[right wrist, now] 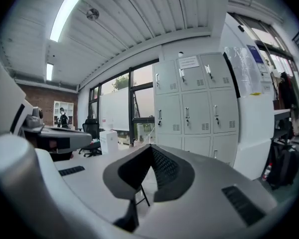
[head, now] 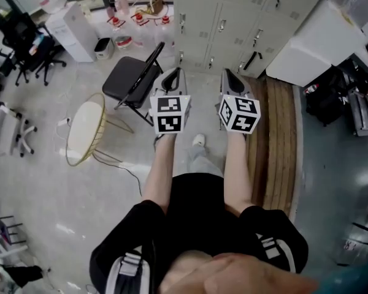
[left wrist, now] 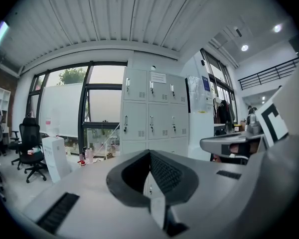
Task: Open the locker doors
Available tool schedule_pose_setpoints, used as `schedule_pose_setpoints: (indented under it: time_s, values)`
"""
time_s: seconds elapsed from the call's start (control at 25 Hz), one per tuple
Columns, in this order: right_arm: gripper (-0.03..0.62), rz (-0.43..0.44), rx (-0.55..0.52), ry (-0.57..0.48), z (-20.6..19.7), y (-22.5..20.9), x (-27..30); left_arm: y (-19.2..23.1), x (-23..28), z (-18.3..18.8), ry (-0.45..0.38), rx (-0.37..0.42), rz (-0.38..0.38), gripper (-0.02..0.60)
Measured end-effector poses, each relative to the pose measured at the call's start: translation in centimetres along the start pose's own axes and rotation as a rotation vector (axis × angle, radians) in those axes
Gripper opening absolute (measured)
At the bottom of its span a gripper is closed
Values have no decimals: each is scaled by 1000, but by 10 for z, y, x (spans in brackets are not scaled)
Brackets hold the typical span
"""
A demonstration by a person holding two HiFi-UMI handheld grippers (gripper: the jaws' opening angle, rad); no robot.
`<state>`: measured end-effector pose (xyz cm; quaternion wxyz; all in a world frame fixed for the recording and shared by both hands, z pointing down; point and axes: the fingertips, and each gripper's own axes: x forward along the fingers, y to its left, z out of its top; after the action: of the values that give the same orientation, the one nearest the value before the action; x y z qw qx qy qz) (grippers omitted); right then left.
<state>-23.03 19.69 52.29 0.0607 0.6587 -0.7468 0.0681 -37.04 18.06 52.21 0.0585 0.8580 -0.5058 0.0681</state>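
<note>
Left gripper (head: pixel 175 72), right gripper (head: pixel 230 73): jaws together, holding nothing, pointing toward locker doors (head: pixel 233 17). All doors showing shut; opening not begun.

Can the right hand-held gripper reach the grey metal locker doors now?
Probably not yet: the right hand-held gripper hangs short of the grey metal locker doors; only floor lies between.

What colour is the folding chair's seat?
The chair seat is black; head view shows it best.
</note>
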Motion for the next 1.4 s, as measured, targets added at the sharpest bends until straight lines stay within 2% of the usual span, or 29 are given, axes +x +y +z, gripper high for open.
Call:
schedule_pose_setpoints:
  time_s: [0.2, 0.36, 0.52, 0.88, 1.12, 1.4]
  values:
    - [8, 22, 10, 72, -12, -18, 64, 16, 62, 3, 47, -8, 20, 9]
    - [8, 21, 38, 88, -8, -46, 110, 15, 111, 17, 60, 15, -13, 9]
    - [8, 62, 56, 107, 1, -65, 148, 11, 156, 21, 87, 24, -36, 9]
    - [8, 92, 19, 63, 35, -120, 225, 9, 260, 52, 53, 16, -55, 9]
    - [8, 106, -53, -57, 62, -127, 256, 15, 306, 74, 19, 35, -21, 9]
    - [8, 106, 12, -60, 77, -137, 289, 25, 332, 88, 55, 45, 20, 9]
